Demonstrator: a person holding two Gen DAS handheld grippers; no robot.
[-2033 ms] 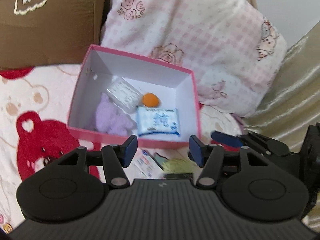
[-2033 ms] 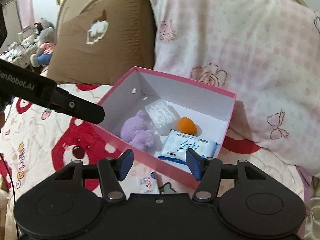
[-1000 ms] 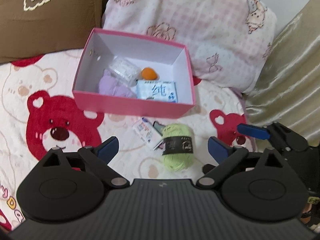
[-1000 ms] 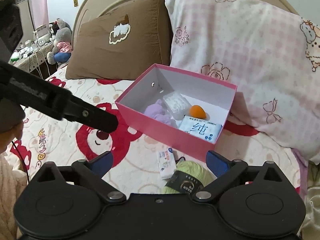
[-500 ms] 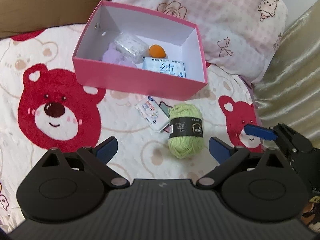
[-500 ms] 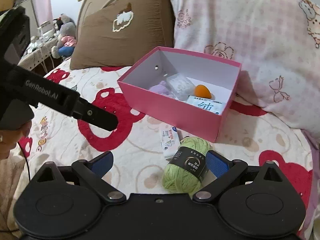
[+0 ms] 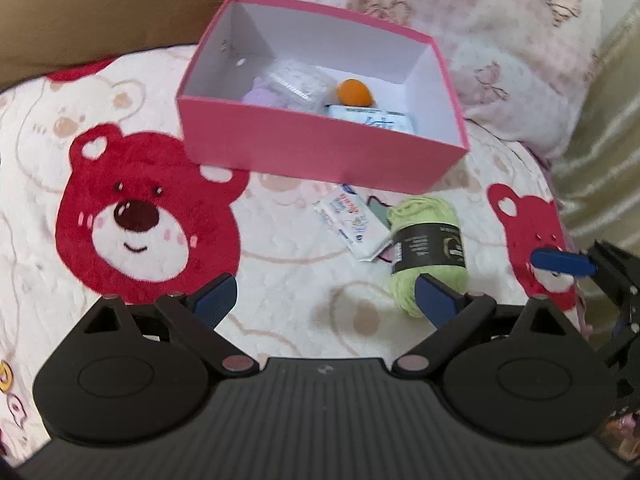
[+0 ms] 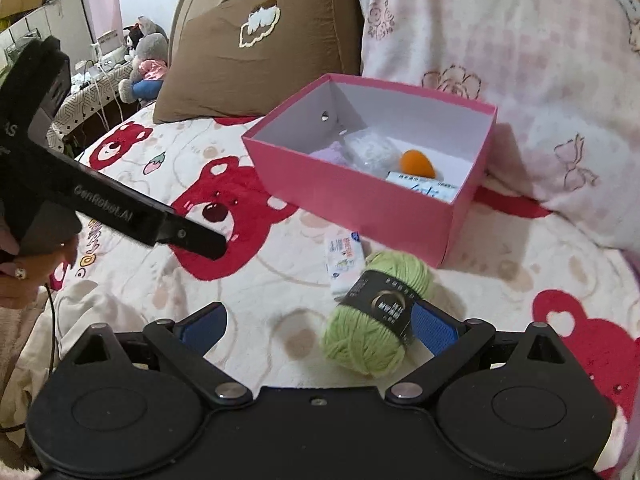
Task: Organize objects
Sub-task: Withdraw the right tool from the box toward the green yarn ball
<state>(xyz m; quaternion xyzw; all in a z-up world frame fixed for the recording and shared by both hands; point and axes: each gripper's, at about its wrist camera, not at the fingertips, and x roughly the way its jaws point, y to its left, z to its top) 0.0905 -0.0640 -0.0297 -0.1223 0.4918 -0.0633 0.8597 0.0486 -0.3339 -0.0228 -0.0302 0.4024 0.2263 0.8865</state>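
We see left gripper (image 7: pixel 326 300) spread wide, empty | right gripper (image 8: pixel 318 326) spread wide, empty | green yarn (image 8: pixel 376 312) at its 1 o'clock, before pink box (image 8: pixel 360 200) | only right view shows hand (image 8: pixel 24 268)

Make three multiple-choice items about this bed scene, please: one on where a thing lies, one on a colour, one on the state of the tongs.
1. Where does the green yarn ball lie?
A. inside the box
B. on the blanket, in front of the box
C. on the brown pillow

2. What colour is the box outside?
A. pink
B. blue
C. white

3. How are the right tongs?
A. shut on the yarn
B. shut, empty
C. open

Answers:
1 B, it rests on the bear blanket beside a small white packet.
2 A, the outer walls are pink.
3 C, the blue pads stand wide apart.
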